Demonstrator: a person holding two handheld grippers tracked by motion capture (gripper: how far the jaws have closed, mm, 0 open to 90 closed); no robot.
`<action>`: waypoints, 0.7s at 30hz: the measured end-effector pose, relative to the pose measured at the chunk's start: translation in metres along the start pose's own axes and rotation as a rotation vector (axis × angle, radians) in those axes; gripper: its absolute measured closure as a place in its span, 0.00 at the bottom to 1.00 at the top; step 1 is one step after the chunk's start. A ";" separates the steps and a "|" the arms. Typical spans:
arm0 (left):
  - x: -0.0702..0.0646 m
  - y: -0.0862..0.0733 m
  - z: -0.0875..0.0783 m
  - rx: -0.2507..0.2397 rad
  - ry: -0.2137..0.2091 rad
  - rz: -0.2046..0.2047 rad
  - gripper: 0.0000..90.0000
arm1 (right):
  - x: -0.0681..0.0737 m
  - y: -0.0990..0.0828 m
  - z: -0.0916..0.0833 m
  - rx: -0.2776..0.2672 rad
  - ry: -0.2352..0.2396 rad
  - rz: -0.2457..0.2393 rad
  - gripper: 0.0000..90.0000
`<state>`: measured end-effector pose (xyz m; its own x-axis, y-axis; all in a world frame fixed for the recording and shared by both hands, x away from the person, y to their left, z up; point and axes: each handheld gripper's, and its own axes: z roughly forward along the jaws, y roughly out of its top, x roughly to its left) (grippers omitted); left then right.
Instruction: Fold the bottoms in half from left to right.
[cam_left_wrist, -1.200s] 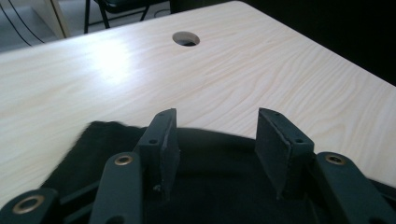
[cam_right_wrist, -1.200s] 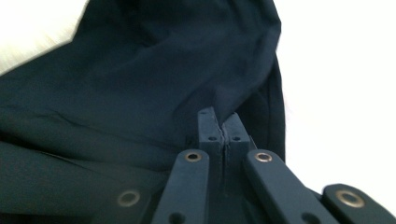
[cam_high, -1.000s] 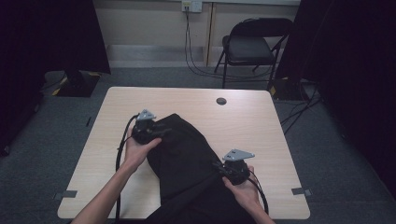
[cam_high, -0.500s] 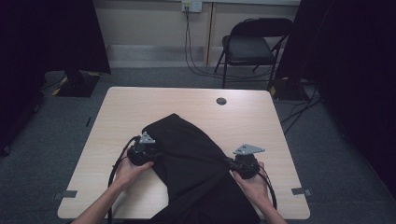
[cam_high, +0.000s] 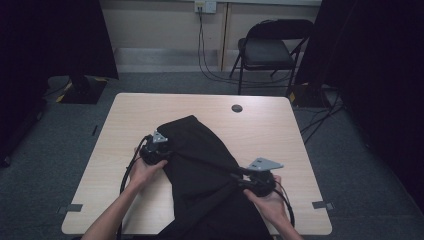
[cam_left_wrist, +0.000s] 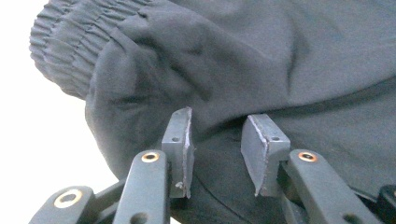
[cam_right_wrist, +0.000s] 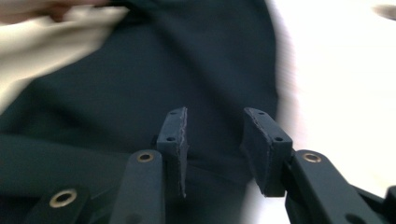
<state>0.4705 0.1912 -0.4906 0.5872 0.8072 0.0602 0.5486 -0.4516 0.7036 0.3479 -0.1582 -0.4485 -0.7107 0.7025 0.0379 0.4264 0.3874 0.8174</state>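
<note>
Left gripper: at the left edge of the black garment, jaws parted in its own view, with dark cloth lying in the gap; whether the pads press on it cannot be told. Left hand: holds this gripper from below, cable looped beside it.

Black garment: spread across the middle of the wooden table, its near end cut off by the bottom of the high view. Gathered elastic hem: at upper left of the left gripper view; folds hard to read against the dark fabric.

Right gripper: at the garment's right edge, jaws just opened and standing apart, cloth blurred between and behind them. Right hand: partly cut off below.

Round dark disc: far table edge, identity unclear.
</note>
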 end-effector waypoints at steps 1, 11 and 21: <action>0.001 0.003 0.002 0.007 0.013 0.009 0.71 | 0.011 0.003 0.006 0.003 0.045 -0.019 0.66; -0.010 0.005 -0.016 -0.026 -0.018 -0.021 0.64 | 0.077 -0.004 0.045 0.077 0.268 -0.125 0.52; -0.041 -0.025 -0.046 -0.047 -0.117 0.025 0.62 | 0.082 -0.022 0.054 0.149 0.267 -0.176 0.81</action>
<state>0.4051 0.1870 -0.4786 0.6674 0.7447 -0.0029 0.5059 -0.4506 0.7356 0.3100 -0.0774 -0.4945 -0.8932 0.4444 0.0689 0.3476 0.5849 0.7329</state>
